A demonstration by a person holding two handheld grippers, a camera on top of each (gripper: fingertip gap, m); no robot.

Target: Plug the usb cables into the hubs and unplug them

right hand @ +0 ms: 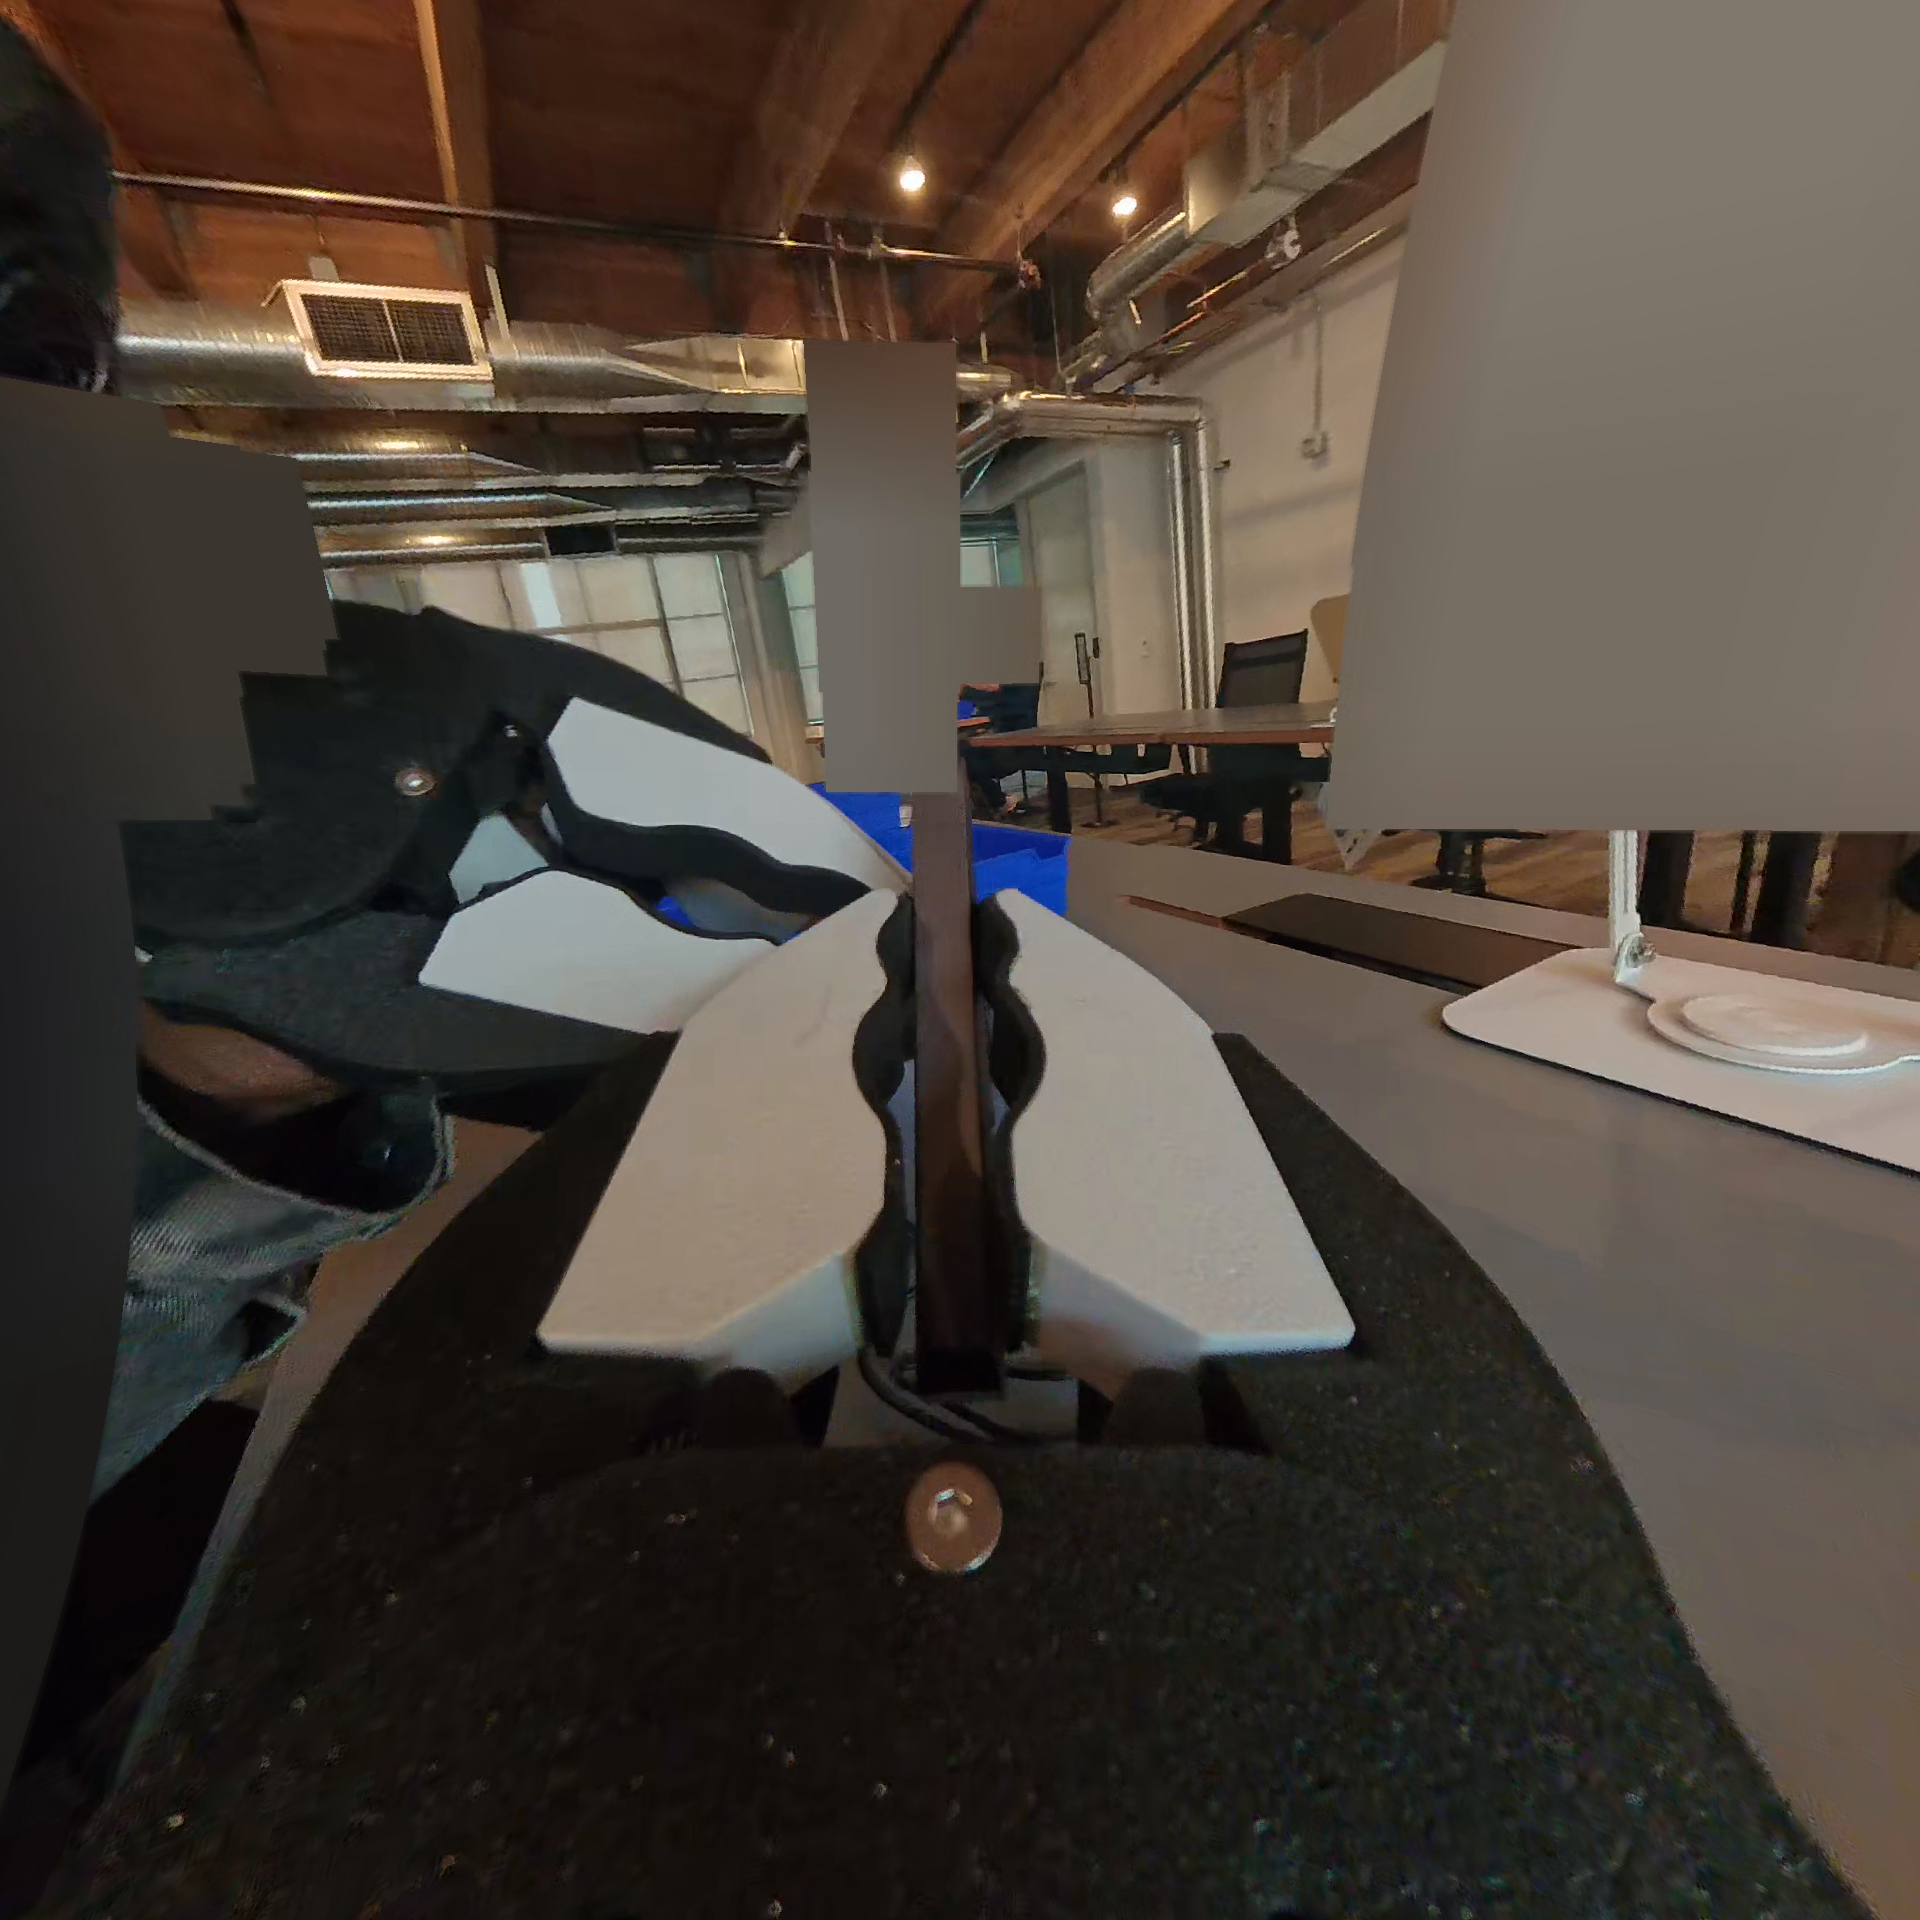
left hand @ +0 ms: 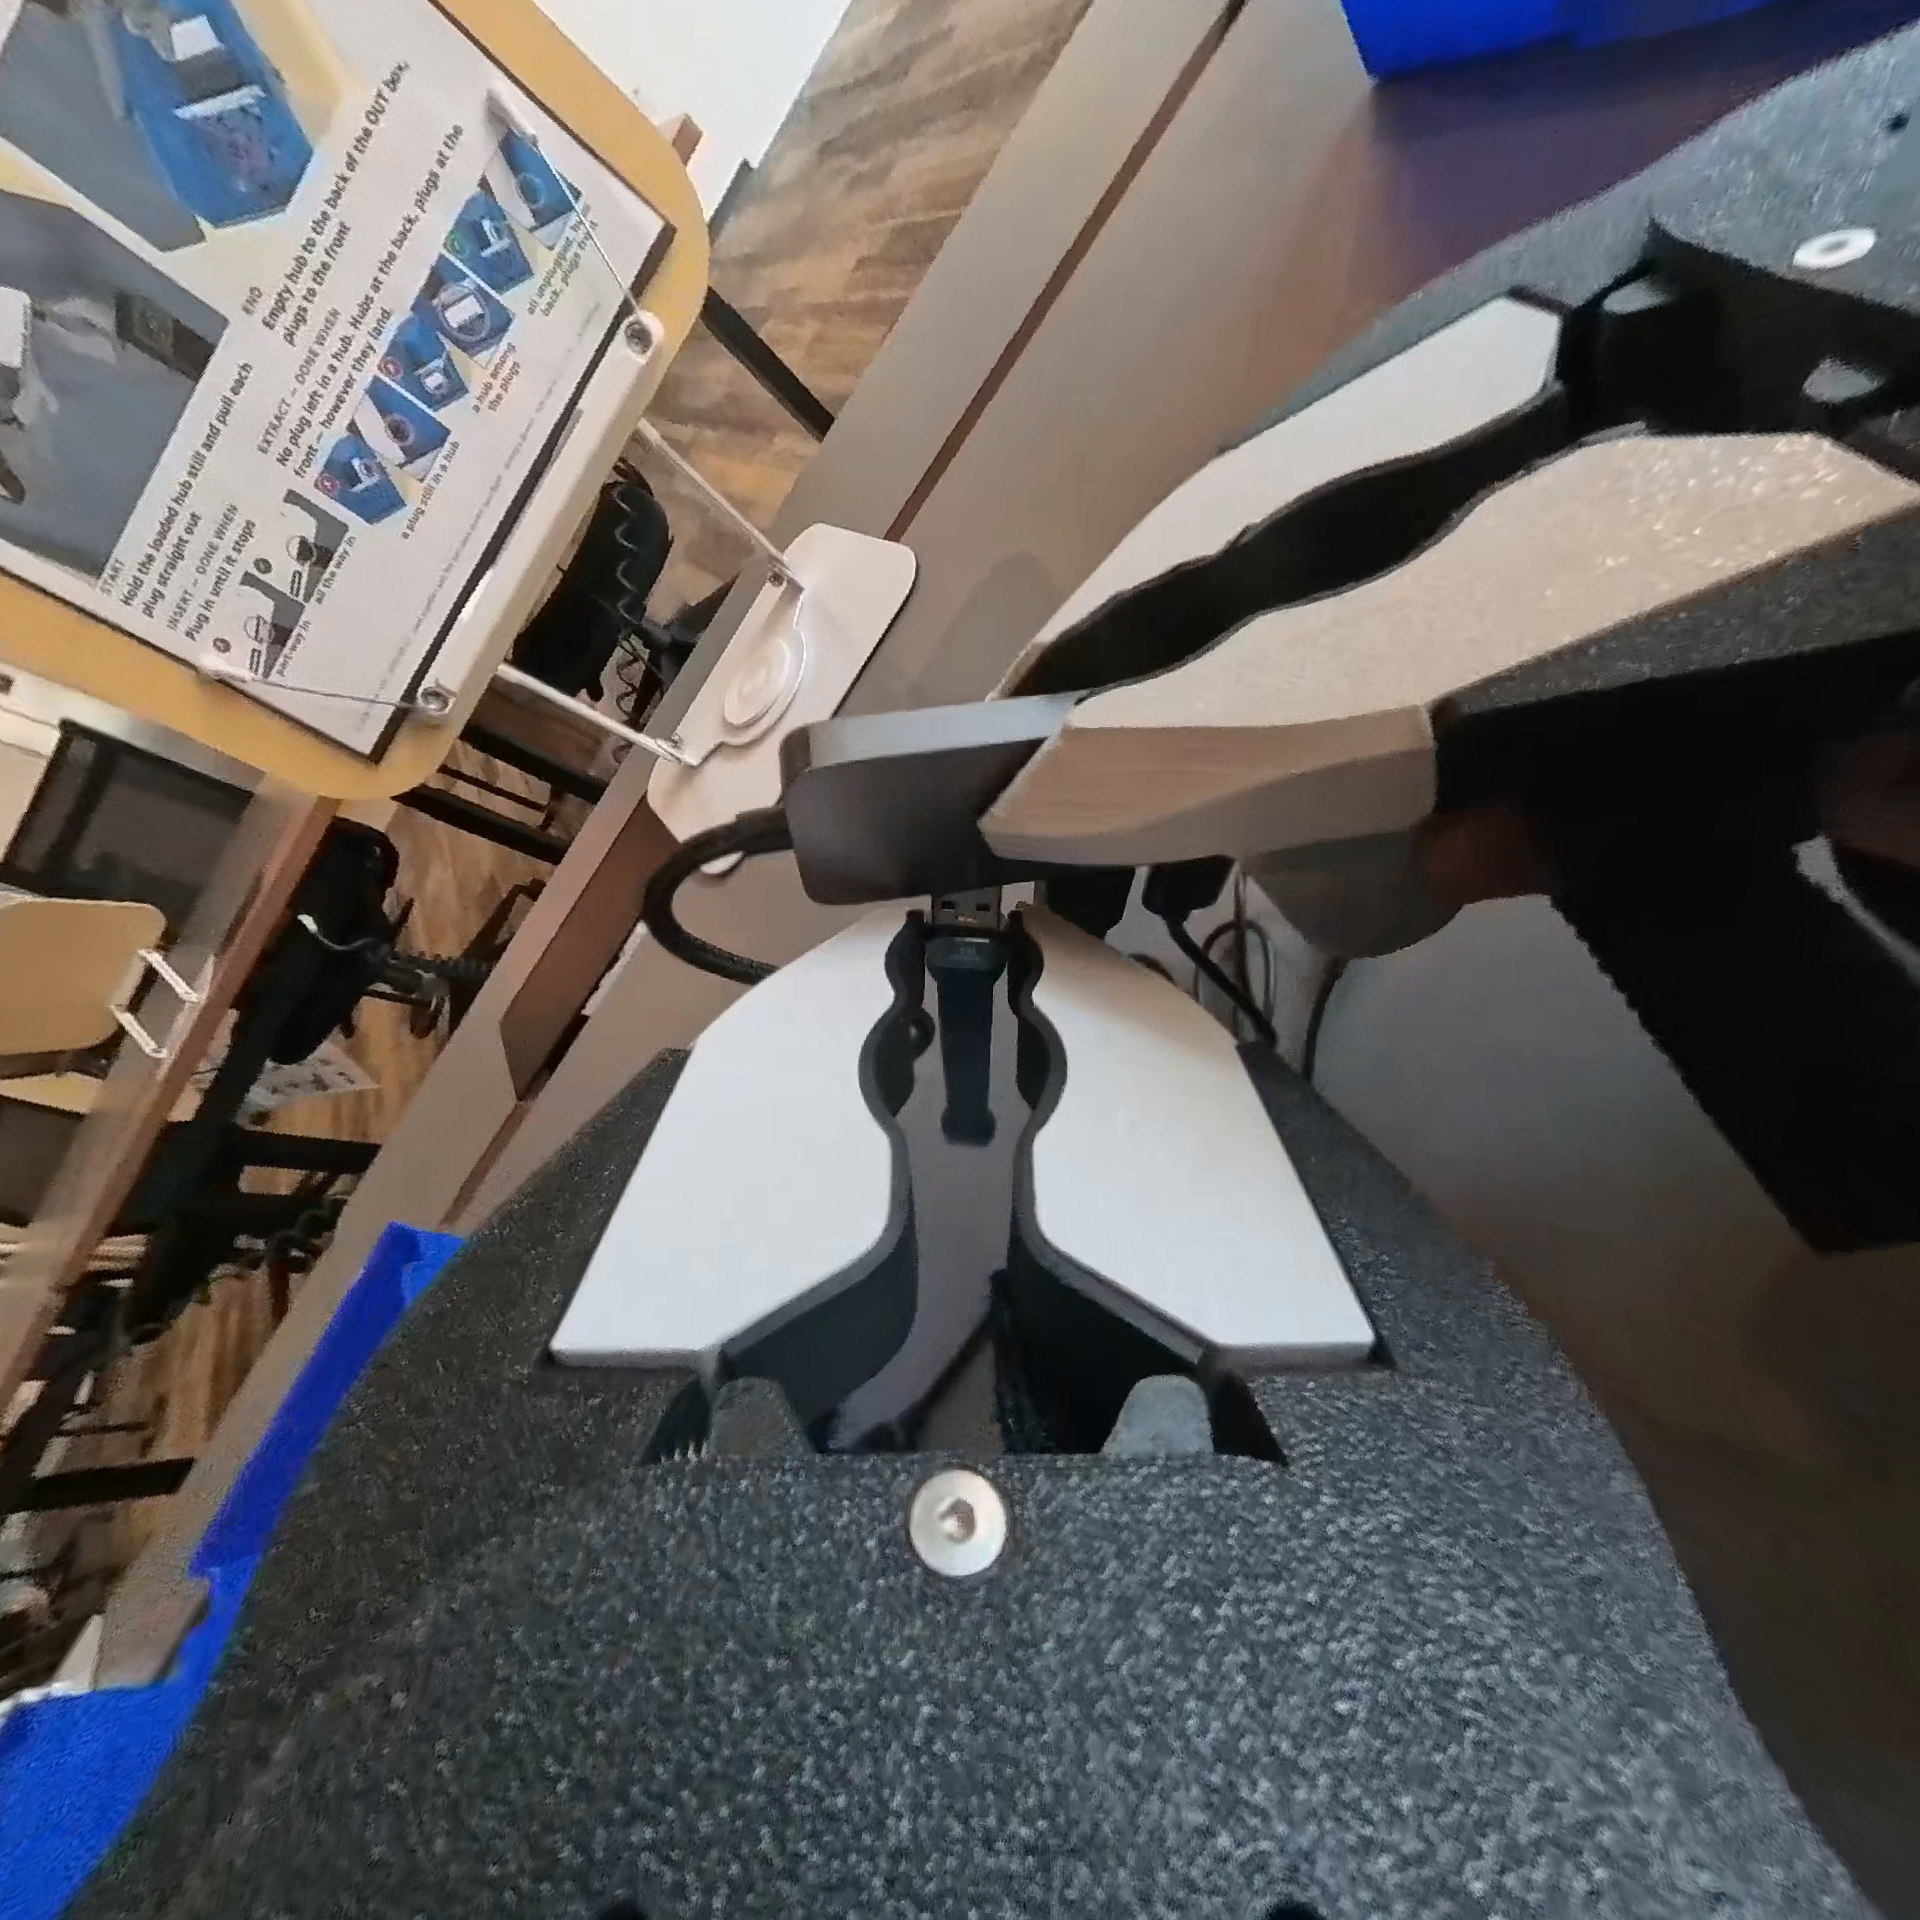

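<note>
A printed instruction sheet point(left hand: 312, 343) (black text, small blue photos) is clipped to a yellow-edged board point(left hand: 665, 208).

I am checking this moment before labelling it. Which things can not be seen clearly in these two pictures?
- Left wrist view: whether the USB plug is fully seated in the hub; the fingers crowd it.
- Same view: the hub's other ports, hidden behind the right gripper.
- Right wrist view: the hub is edge-on, ports unseen; grey patches cover the background.
</note>
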